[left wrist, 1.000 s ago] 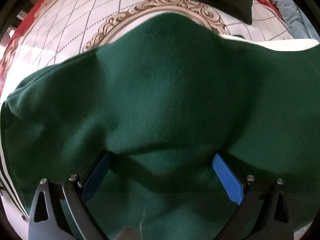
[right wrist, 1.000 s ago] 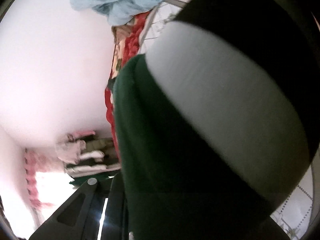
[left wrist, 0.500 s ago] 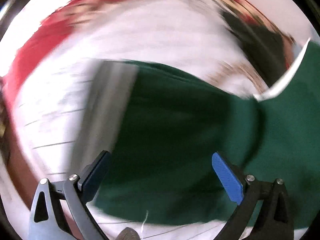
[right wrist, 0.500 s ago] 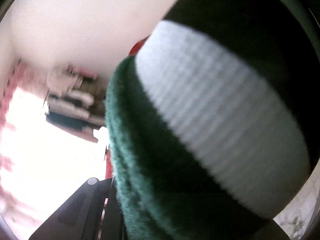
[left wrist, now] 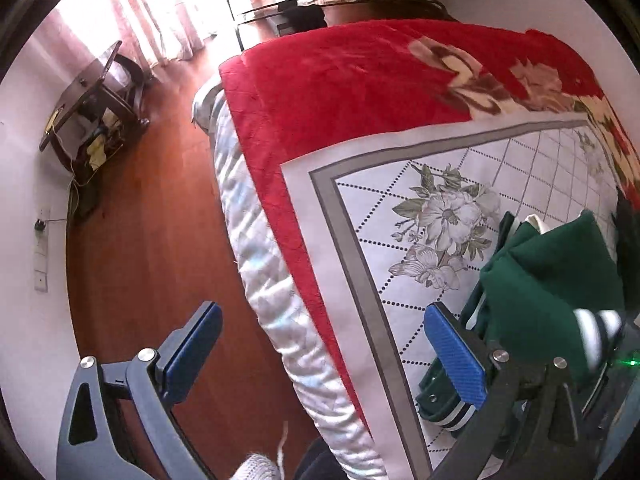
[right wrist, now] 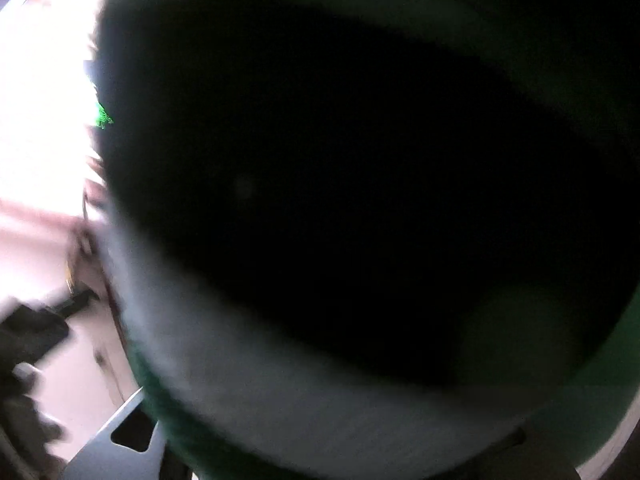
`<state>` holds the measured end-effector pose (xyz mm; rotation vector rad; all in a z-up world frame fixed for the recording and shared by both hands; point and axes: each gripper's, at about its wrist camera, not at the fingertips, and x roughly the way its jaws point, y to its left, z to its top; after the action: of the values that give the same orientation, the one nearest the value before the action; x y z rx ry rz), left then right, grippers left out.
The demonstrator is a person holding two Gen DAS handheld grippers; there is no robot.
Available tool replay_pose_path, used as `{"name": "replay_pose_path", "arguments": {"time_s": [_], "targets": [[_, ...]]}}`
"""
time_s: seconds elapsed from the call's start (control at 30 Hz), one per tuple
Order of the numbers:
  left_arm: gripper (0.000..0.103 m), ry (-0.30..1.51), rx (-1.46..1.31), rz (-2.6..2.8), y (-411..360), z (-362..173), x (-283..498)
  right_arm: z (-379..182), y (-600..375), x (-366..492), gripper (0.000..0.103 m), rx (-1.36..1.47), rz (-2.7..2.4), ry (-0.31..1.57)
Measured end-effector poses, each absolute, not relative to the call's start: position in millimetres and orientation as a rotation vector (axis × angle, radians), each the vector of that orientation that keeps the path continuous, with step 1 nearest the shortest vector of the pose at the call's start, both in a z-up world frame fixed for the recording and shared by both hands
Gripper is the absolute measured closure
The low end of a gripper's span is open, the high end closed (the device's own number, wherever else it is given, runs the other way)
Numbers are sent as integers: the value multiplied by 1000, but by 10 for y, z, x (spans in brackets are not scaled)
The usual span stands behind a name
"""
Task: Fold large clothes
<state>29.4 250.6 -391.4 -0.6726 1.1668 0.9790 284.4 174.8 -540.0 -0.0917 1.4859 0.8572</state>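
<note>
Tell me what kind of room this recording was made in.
Most likely a bedroom: a bed under a red floral blanket and a white flowered sheet, curtains at a bright window, wooden floor.

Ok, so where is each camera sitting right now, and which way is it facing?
Left wrist: on the left tool, pointing steeply down at the bed corner, the wooden floor and the green garment; both blue-padded fingers show, open and empty.
Right wrist: on the right tool, lens almost smothered by the garment's striped band; only one grey finger shows. Its jaws have just been opening; the cloth hides any grip.
Shared: the green garment.
</note>
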Motion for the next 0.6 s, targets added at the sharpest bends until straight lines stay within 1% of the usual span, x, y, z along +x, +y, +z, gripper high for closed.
{"name": "replay_pose_path", "arguments": {"time_s": [0.07, 0.1, 0.23, 0.3, 0.33, 0.37, 0.43, 0.5, 0.53, 0.57, 0.6], "targets": [[0, 1161, -666, 960, 2465, -3842, 342, -5337, 1783, 2891, 25, -59, 963, 1547], [0, 1150, -668, 942, 2456, -3785, 381, -5270, 1765, 2927, 23, -27, 1024, 1597], [0, 1077, -654, 872, 2381, -3463, 610, -4933, 1331, 3082, 23, 74, 1141, 1678], [0, 1049, -625, 826, 2287, -3365, 808, -4792, 1008, 3173, 23, 97, 1097, 1683], [0, 1047, -618, 796, 2233, -3362, 921, -4733, 773, 3194, 23, 112, 1050, 1684], [0, 1053, -609, 765, 2166, -3405, 1064, -4696, 417, 2871, 23, 114, 979, 1684], [0, 1086, -588, 709, 2051, -3578, 1321, -4728, 158, 3111, 23, 128, 869, 1694], [0, 1152, -533, 690, 1945, -3842, 1558, -4763, -29, 3339, 30, 110, 781, 1661], [0, 1190, -506, 693, 1909, -4040, 1654, -4821, -30, 3491, 38, 84, 727, 1646], [0, 1242, -487, 708, 1901, -4245, 1711, -4871, 54, 3625, 49, 65, 701, 1632], [0, 1271, -490, 711, 1911, -4418, 1730, -4926, 147, 3718, 56, 55, 686, 1618]]}}
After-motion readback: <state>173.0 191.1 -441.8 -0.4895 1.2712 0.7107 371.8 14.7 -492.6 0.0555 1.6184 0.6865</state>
